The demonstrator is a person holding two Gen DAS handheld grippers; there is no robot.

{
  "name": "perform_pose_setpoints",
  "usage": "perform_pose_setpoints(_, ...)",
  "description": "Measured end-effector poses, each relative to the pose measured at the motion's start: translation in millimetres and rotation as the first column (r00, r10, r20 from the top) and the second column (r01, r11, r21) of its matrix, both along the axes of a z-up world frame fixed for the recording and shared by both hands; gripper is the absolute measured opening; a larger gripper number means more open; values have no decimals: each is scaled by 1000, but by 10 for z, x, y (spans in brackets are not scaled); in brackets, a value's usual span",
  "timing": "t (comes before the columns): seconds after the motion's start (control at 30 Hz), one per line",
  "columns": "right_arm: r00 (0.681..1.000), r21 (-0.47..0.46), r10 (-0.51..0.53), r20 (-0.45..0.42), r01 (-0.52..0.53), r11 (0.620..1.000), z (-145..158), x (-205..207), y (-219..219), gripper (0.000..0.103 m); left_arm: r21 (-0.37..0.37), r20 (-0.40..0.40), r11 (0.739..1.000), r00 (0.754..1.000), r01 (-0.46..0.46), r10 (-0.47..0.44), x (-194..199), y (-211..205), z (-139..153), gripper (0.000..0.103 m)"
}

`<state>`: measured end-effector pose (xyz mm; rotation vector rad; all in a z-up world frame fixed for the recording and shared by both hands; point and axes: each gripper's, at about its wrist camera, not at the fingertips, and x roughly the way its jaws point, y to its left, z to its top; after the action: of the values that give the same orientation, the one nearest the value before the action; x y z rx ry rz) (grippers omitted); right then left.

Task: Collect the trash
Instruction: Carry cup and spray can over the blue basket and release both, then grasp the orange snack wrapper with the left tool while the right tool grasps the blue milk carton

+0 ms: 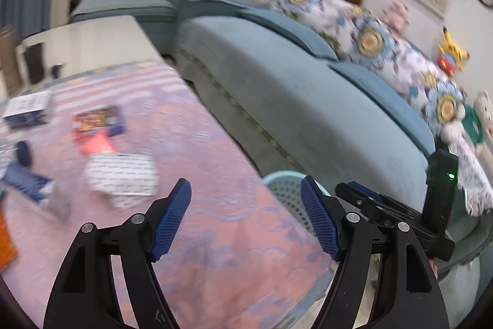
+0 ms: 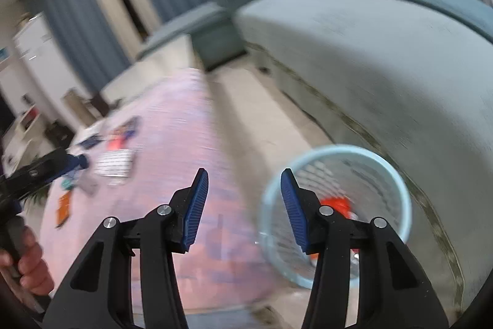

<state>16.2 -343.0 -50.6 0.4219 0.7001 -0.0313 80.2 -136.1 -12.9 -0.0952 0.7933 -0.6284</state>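
Several pieces of trash lie on the pink tablecloth (image 1: 215, 236): a white patterned wrapper (image 1: 120, 174), a red packet (image 1: 95, 141), a dark printed packet (image 1: 101, 119) and a white-and-blue box (image 1: 27, 110). My left gripper (image 1: 246, 190) hangs open over the cloth near the table's right edge, with nothing between its blue pads. My right gripper (image 2: 243, 184) is open too and holds nothing. It sits just left of a light blue mesh basket (image 2: 332, 147) on the floor. An orange-red piece of trash (image 2: 336, 204) lies inside the basket. The white patterned wrapper (image 2: 115, 164) shows far off to the left.
A blue-grey sofa (image 1: 308, 100) with flowered cushions runs along the right, close behind the basket (image 1: 277, 176). A strip of pale floor (image 2: 255, 113) separates table and sofa. A person's hand (image 2: 27, 261) grips the other tool at the left edge. Both views are blurred.
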Motion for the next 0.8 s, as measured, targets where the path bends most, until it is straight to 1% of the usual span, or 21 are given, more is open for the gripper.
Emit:
perform_pose_setpoints(0.1, 994, -29, 92, 53, -90, 995, 215, 88, 401, 46, -15, 18, 996, 996, -84, 85, -36, 428, 104, 72)
perform_pose_setpoints(0.17, 985, -44, 158, 75, -155, 987, 316, 170, 671, 46, -25, 25, 988, 988, -152, 153, -57, 748, 155, 72)
perform_pose_setpoints(0.23, 965, -71, 247, 86, -241, 968, 414, 311, 1031, 46, -29, 20, 972, 972, -232, 232, -59, 1115, 159, 74)
perform_pose_setpoints(0.27, 959, -80, 268, 86, -262, 962, 435, 349, 1153, 46, -25, 17, 965, 965, -261, 261, -57, 1235, 151, 74)
perform_pose_setpoints(0.33, 934, -108, 347, 84, -337, 935, 485, 500, 1524, 47, -3, 6, 942, 942, -337, 337, -35, 1566, 102, 74)
perform_pose_setpoints(0.4, 909, -121, 410, 82, -399, 909, 503, 621, 1828, 51, 6, -5, 916, 916, -400, 400, -34, 1838, 44, 74)
perform_pose_setpoints(0.47, 878, -142, 472, 78, -459, 877, 514, 772, 2162, 52, 16, -18, 883, 883, -468, 469, -25, 2155, -40, 74)
perform_pose_setpoints(0.53, 856, -165, 512, 71, -497, 852, 503, 871, 2390, 52, 28, -37, 851, 850, -524, 525, -1, 2436, -151, 74)
perform_pose_setpoints(0.6, 832, -186, 553, 49, -536, 823, 468, 1048, 2664, 55, 37, -58, 830, 828, -556, 557, 24, 2610, -247, 74)
perform_pose_setpoints(0.63, 824, -194, 566, 39, -549, 813, 439, 1122, 2774, 58, 48, -74, 816, 813, -576, 578, 54, 2735, -322, 74)
perform_pose_setpoints(0.7, 811, -212, 584, 22, -567, 796, 367, 1241, 2951, 60, 64, -91, 799, 794, -597, 601, 90, 2910, -433, 74)
perform_pose_setpoints(0.73, 805, -217, 594, 12, -577, 787, 330, 1305, 3039, 60, 82, -102, 786, 779, -613, 618, 114, 2993, -508, 74)
perform_pose_setpoints(0.8, 796, -238, 605, -19, -591, 771, 235, 1438, 3182, 61, 96, -119, 773, 764, -627, 635, 157, 3091, -594, 77)
